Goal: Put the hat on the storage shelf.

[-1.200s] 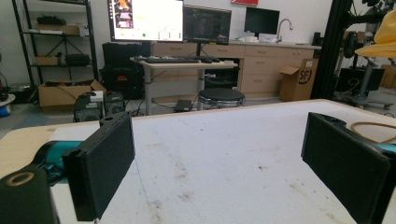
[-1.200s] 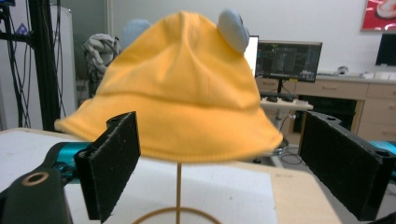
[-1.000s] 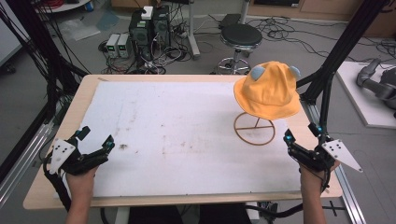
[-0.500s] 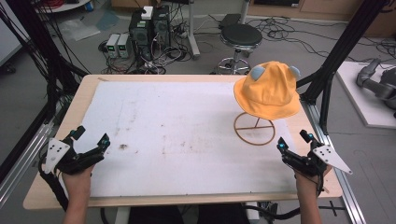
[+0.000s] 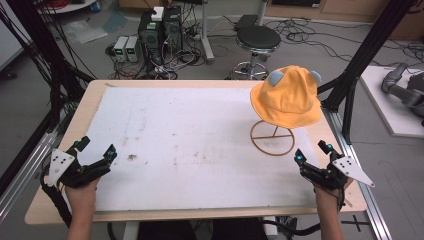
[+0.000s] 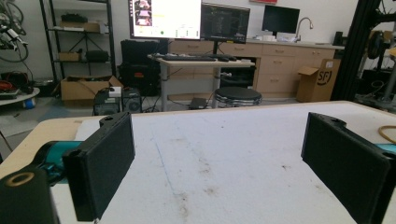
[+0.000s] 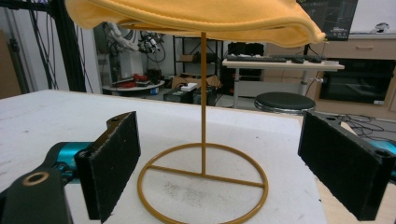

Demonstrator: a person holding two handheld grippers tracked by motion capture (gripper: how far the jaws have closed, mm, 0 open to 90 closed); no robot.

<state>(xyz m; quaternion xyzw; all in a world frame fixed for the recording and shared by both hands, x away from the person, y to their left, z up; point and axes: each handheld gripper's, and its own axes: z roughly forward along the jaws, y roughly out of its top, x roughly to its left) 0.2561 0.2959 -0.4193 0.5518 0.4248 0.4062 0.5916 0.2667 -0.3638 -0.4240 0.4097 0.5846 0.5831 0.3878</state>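
At the table's near right corner, right gripper (image 5: 313,152) spread wide, empty, facing the gold wire stand (image 7: 203,175) just ahead. Orange hat (image 5: 286,97) perched on top, stand's post upright, hat above jaw height. Far across at the near left, left gripper (image 5: 95,149) also spread, empty, well apart. Hat's crown cut off in the right gripper view.

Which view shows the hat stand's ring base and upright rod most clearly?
The right gripper view: the gold wire hat stand sits close, with ring, crossbar and rod all plain. The high view shows it smaller, its rod mostly under the orange hat. The left gripper view catches just an edge of the ring.
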